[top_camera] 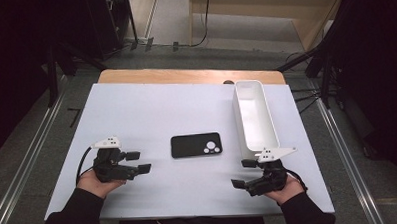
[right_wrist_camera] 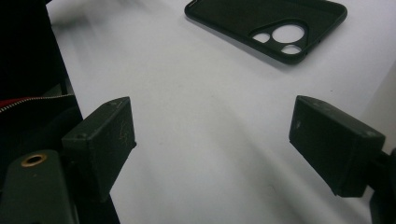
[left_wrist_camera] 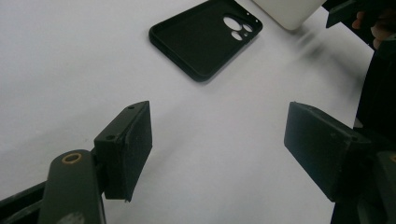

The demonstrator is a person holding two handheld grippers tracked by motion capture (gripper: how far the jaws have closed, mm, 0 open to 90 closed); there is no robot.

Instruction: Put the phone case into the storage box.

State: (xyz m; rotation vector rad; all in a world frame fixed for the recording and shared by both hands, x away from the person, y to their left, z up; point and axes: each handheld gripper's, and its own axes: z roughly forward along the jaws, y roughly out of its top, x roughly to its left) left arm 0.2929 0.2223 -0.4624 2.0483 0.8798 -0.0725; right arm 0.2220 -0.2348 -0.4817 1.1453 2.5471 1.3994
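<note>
Phone case (top_camera: 195,145) lay flat on my white table (top_camera: 146,114), roughly mid-table, well apart from both my hands. Black, soft-looking, empty, open side up so the inner face showed, raised lip all round. Long axis ran left-right in the high view. Camera cutout end, three round holes, pointed to my right. In the left gripper view the case (left_wrist_camera: 205,37) sat ahead, untouched; same in the right gripper view (right_wrist_camera: 266,25).
</note>
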